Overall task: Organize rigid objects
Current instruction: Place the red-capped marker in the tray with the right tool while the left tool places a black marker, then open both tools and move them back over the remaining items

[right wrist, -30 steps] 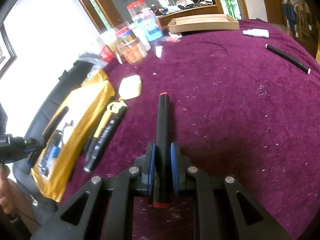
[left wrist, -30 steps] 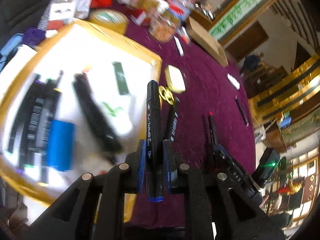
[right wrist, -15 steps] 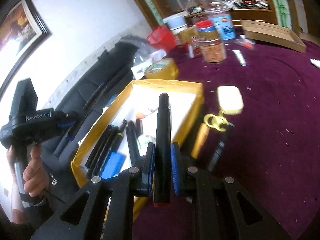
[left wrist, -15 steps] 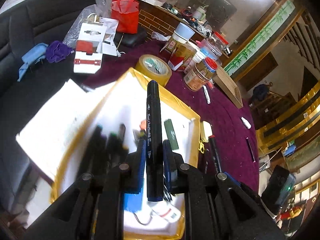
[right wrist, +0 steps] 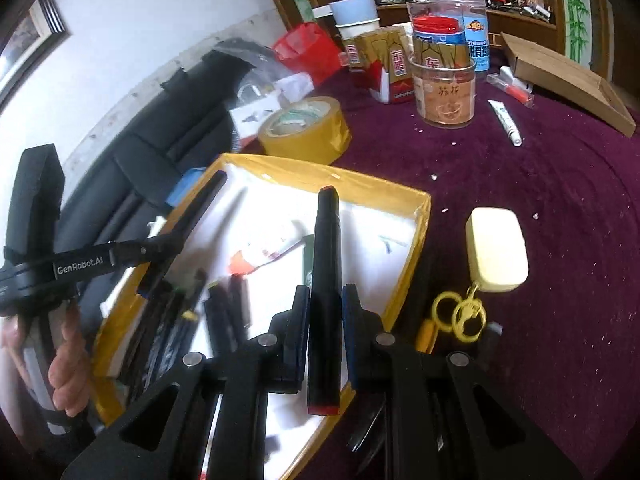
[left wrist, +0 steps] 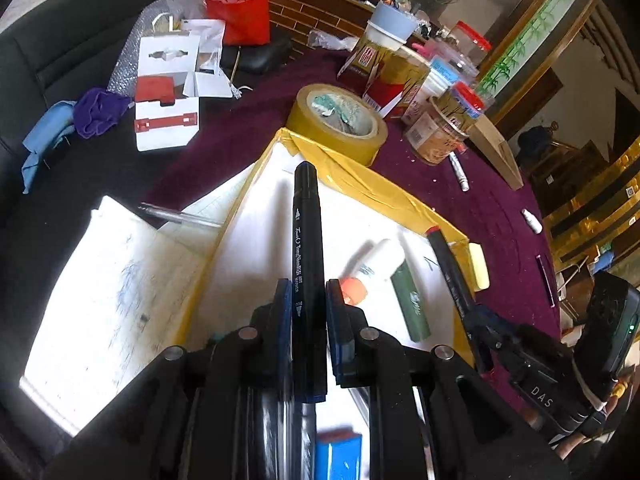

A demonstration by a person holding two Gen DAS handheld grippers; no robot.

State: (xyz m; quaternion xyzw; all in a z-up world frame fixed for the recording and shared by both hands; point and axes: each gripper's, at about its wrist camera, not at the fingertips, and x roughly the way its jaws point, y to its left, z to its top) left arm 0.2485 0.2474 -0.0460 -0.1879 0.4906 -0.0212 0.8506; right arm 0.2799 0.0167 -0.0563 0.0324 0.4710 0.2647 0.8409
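Left wrist view: the left gripper (left wrist: 307, 312) is clamped on a black marker (left wrist: 306, 248) w/ white lettering, which runs up between the blue pads and hangs over the white floor of the yellow box (left wrist: 372, 188). In the box lie a white tube w/ an orange cap (left wrist: 374, 268) and a dark green stick (left wrist: 410, 304); a blue item at the bottom edge is blurred. Only this view shows the white paper (left wrist: 116, 280) and clear pen (left wrist: 180, 214) left of the box, the purple cloth (left wrist: 98, 112) and the white and red carton (left wrist: 166, 120) on the dark seat. The roll of yellow tape (left wrist: 338, 122) sits just beyond the box's far corner. At right, the right gripper (left wrist: 480, 328) holds a red-tipped marker (left wrist: 450, 268) over the box's right rim. Right wrist view: the right gripper (right wrist: 326, 320) is clenched on that red-tipped marker (right wrist: 326, 280), red at both ends, over the box (right wrist: 404, 276) near its right wall. This view alone shows a row of dark markers (right wrist: 192, 320) along the box's left side, blurred, plus the cream case (right wrist: 496, 250) w/ yellow rings (right wrist: 460, 316) on the purple cloth-covered table (right wrist: 540, 200) just right of the box. At left a hand (right wrist: 60, 372) holds the left gripper (right wrist: 172, 240), its marker (right wrist: 204, 196) pointing over the box's far left corner. Jar w/ red lid (right wrist: 444, 84) stands beyond.
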